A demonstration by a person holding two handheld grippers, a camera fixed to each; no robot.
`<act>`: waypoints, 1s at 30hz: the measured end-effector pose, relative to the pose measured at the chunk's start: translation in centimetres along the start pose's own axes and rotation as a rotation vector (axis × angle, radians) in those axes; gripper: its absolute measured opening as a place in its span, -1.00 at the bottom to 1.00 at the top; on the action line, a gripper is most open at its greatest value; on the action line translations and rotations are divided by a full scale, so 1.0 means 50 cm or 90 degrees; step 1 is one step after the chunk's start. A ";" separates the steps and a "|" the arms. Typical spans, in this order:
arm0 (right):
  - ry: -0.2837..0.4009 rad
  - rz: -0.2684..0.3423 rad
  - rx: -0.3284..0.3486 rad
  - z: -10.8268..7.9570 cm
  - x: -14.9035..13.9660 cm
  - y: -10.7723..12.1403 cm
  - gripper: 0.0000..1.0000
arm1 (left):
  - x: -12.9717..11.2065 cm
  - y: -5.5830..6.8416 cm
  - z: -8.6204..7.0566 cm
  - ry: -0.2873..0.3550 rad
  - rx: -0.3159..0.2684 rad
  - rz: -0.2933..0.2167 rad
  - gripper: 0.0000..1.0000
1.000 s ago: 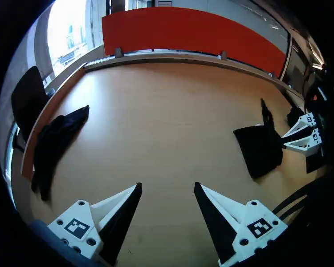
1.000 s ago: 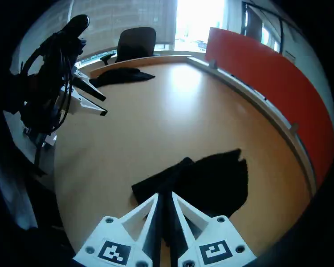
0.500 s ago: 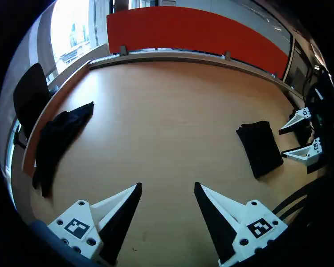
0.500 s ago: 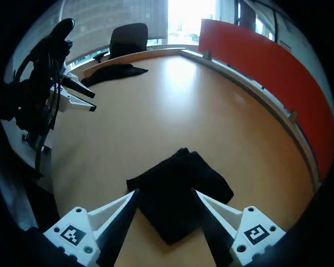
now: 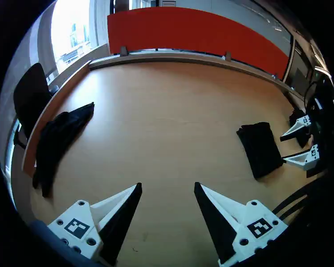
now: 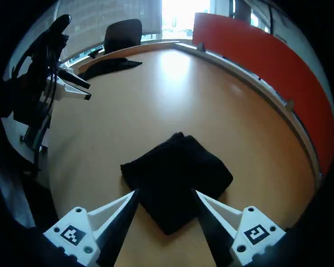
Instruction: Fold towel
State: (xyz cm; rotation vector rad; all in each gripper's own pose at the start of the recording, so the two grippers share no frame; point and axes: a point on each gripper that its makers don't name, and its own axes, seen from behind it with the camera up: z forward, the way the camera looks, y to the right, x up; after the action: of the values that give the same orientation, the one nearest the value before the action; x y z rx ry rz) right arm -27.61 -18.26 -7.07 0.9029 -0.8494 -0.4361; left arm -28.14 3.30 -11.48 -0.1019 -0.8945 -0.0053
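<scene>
A black towel (image 6: 178, 178) lies folded into a small flat square on the wooden table (image 6: 167, 102); in the left gripper view the towel (image 5: 260, 147) is at the right. My right gripper (image 6: 166, 209) stands open just in front of the towel, its fingers apart over the near edge, holding nothing. It also appears far right in the left gripper view, as the right gripper (image 5: 295, 147), open. My left gripper (image 5: 167, 202) is open above bare table, far from the towel. The left gripper (image 6: 75, 86) is small at the upper left of the right gripper view.
A second black cloth (image 5: 55, 142) lies heaped near the table's left edge, and the cloth (image 6: 111, 66) is at the far end in the right gripper view. An orange partition (image 5: 198, 31) runs along the table's back. A black office chair (image 6: 122, 35) stands beyond the table.
My right gripper opened and let go of the towel, which dropped from a lifted flap into a flat folded square. The right gripper then drew back slightly. The left gripper stayed put.
</scene>
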 end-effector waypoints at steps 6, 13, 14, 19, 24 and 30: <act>-0.019 0.009 -0.005 0.001 -0.041 0.004 0.73 | -0.003 0.001 0.000 -0.001 0.000 0.003 0.73; -0.038 0.022 -0.012 -0.002 -0.088 0.010 0.72 | -0.003 0.001 -0.001 0.000 0.000 0.002 0.73; -0.040 0.024 -0.013 -0.003 -0.093 0.012 0.72 | -0.004 0.002 -0.001 0.000 -0.001 0.002 0.73; -0.045 0.031 -0.017 -0.005 -0.108 0.016 0.71 | -0.003 0.003 -0.002 0.000 -0.001 0.005 0.73; -0.056 0.034 -0.016 -0.002 -0.124 0.016 0.63 | -0.003 0.005 -0.002 0.000 -0.001 0.006 0.73; -0.068 0.041 -0.015 0.001 -0.145 0.012 0.46 | -0.005 0.005 -0.002 0.001 -0.002 0.002 0.73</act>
State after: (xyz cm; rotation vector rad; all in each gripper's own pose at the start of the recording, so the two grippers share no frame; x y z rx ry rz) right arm -32.02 -13.20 -9.85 0.8340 -0.9671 -0.4401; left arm -28.20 3.55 -11.74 -0.1058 -0.8935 -0.0030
